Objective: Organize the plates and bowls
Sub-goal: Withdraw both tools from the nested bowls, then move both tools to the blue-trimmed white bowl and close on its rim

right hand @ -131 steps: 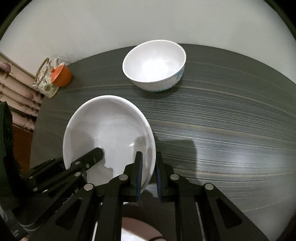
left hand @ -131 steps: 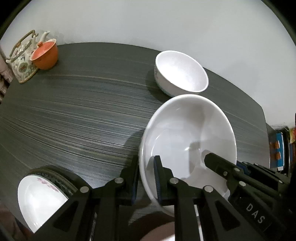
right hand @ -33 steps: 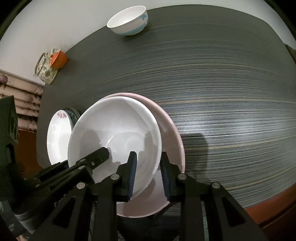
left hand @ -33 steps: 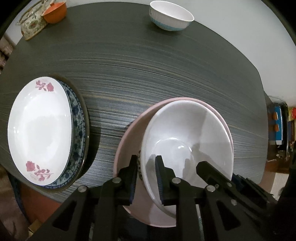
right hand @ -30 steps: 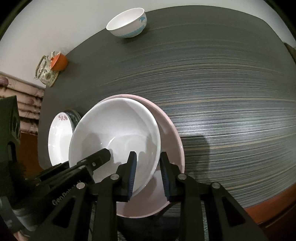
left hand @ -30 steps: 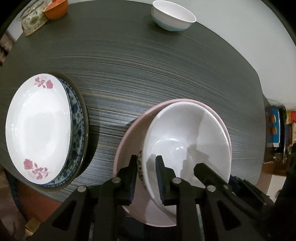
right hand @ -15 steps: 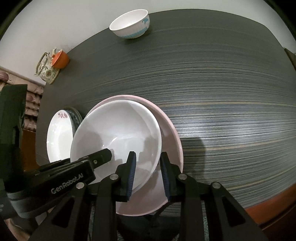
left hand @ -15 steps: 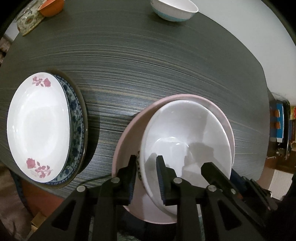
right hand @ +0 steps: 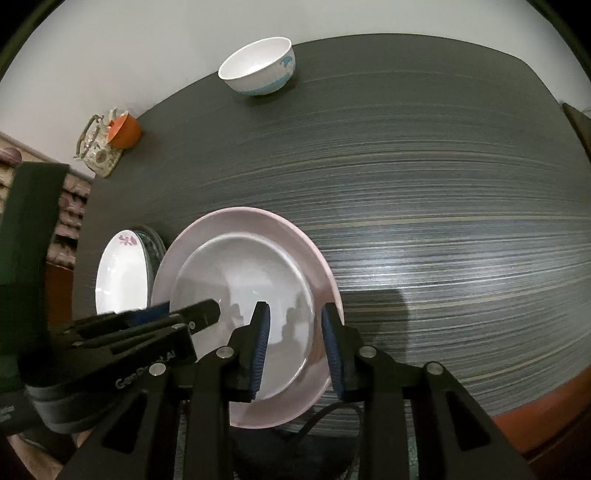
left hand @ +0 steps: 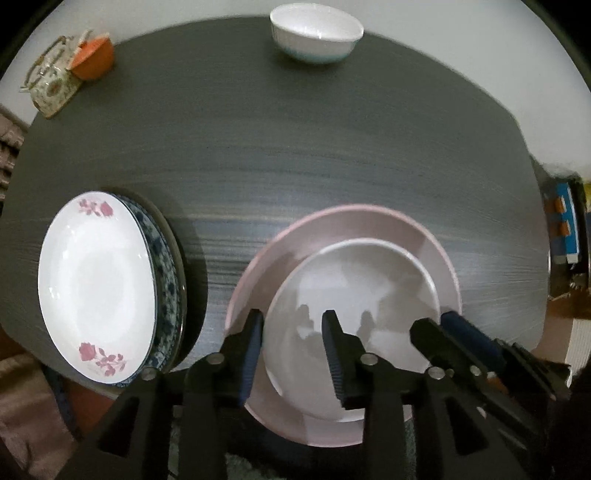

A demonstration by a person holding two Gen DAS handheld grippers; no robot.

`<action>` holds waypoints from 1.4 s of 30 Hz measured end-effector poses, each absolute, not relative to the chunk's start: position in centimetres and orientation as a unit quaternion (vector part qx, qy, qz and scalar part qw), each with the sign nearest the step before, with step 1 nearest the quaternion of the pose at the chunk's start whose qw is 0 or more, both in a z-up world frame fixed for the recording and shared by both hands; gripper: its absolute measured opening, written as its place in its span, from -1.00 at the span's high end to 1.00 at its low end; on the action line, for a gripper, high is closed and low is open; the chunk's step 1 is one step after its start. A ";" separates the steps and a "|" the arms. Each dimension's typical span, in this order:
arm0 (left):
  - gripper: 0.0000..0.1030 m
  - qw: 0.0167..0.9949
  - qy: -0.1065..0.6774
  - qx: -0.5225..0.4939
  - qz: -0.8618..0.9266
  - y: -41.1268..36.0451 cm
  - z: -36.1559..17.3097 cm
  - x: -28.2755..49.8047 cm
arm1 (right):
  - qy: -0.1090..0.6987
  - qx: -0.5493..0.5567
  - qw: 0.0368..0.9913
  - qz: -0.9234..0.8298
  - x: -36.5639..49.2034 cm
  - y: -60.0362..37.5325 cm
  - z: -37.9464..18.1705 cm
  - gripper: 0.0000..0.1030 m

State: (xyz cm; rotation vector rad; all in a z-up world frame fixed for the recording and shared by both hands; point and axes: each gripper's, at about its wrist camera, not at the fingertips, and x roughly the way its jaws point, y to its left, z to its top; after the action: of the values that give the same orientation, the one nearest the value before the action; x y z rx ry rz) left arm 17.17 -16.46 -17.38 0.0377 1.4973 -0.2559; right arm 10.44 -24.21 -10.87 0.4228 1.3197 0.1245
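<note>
A big white bowl (left hand: 369,295) sits inside a wide pink plate (left hand: 332,229) near the front edge of the dark table (left hand: 295,129). My left gripper (left hand: 293,347) straddles the bowl's left rim from above. Its jaws are opening and the pads stand clear of the rim. In the right wrist view my right gripper (right hand: 295,350) straddles the right rim of the bowl (right hand: 240,273), just inside the pink plate (right hand: 321,280). Its jaws are also opening, with a gap on both sides of the rim.
A white plate with pink roses (left hand: 96,284) lies on a blue-patterned plate at the left. A small white bowl with blue trim (left hand: 317,33) stands at the far edge. A teapot (left hand: 51,88) and an orange cup (left hand: 94,59) sit in the far left corner.
Both grippers' jaws have widened and let go of the white bowl's rim. The bowl now rests in the pink plate. The left gripper has lifted a little.
</note>
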 end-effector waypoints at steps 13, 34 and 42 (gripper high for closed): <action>0.31 0.778 0.610 -0.015 -0.151 -14.6 -14.6 15.5 | 0.583 0.160 0.794 0.071 10.1 -23.8 -9.4 0.29; 0.31 0.801 0.586 0.000 -0.124 -13.6 -14.1 17.0 | 0.567 0.101 0.817 0.021 13.6 -27.1 -8.3 -0.04; 0.31 0.812 0.577 -0.001 -0.089 -12.7 -15.6 20.5 | 0.560 0.098 0.822 0.040 17.1 -27.9 -9.1 -0.04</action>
State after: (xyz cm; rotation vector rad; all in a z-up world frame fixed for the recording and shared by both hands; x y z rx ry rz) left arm 20.47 -12.70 -15.57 -0.0021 1.2330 -0.1904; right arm 17.09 -27.94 -9.06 0.2089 1.1913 0.0844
